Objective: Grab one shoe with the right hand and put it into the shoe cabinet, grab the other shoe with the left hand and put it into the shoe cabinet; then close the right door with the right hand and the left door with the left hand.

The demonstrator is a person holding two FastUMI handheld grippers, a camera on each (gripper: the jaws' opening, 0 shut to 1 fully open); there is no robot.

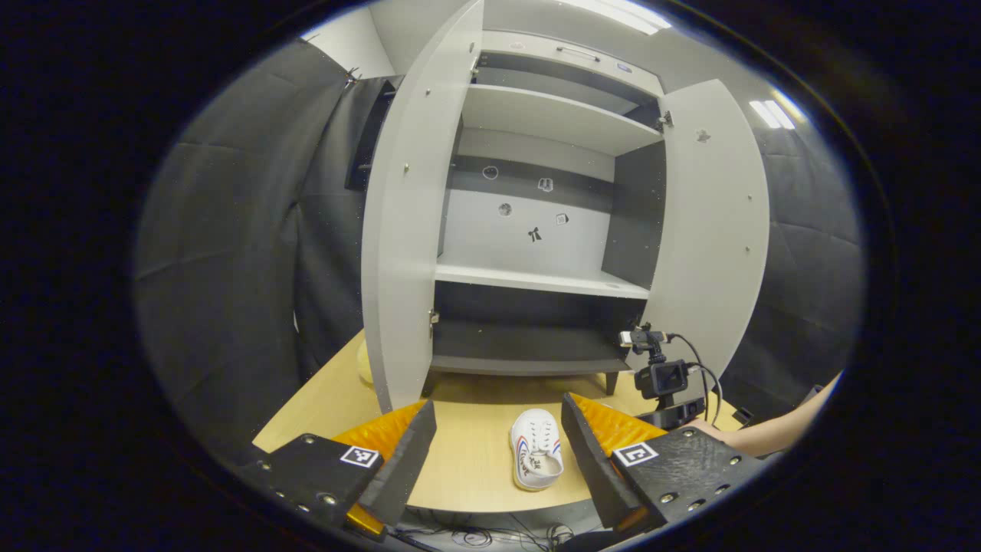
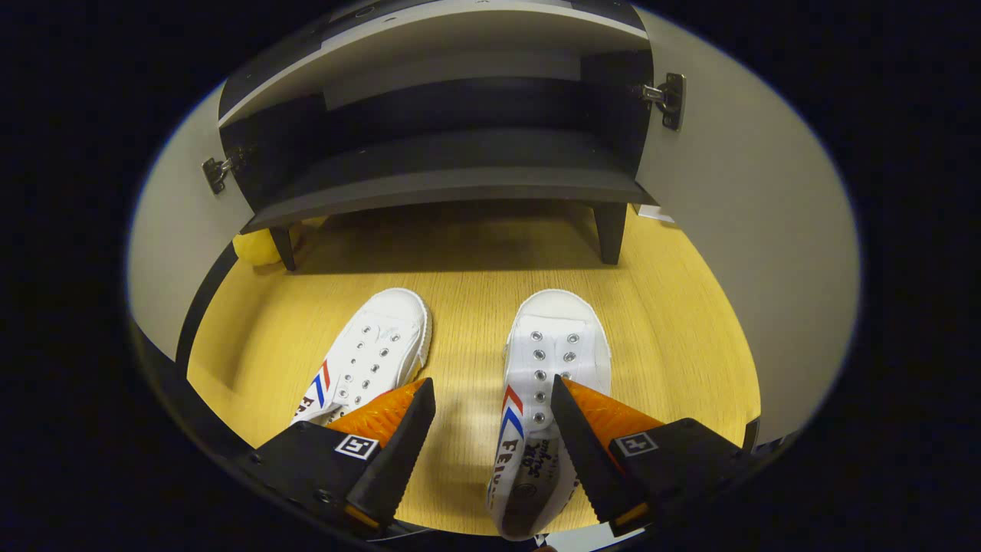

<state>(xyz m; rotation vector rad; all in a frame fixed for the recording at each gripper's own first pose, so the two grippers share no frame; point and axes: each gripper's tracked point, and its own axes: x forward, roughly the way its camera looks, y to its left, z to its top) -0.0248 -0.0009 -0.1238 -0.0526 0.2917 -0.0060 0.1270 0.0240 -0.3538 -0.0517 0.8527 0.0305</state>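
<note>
Hovering low over the table [image 2: 460, 291], the right gripper [image 2: 490, 406] has its jaws spread wide with nothing held, and the right-hand shoe [image 2: 556, 345] lies partly between them — one finger sits over the shoe's outer side while the other stands over bare wood. Closing from this offset, I judge, could pinch only the soft canvas upper or the collar, so the shoe might fold, twist or slip out on the lift. The left-hand shoe [image 2: 375, 349] lies just beside it, toe angled outward, near enough that the inner finger could nudge it. Both are white lace-less canvas sneakers with metal eyelets, rubber toe caps and coloured side stripes, pliable on top and stiffer at the sole. The left gripper [image 1: 498, 445] hangs farther back, jaws likewise wide and empty, one shoe [image 1: 536, 448] on the table ahead of it. Beyond stands the shoe cabinet [image 1: 536, 276] — smooth flat panels, dark lower shelf, both doors swung open on metal hinges; a dangling heel could catch the shelf's front edge.
</note>
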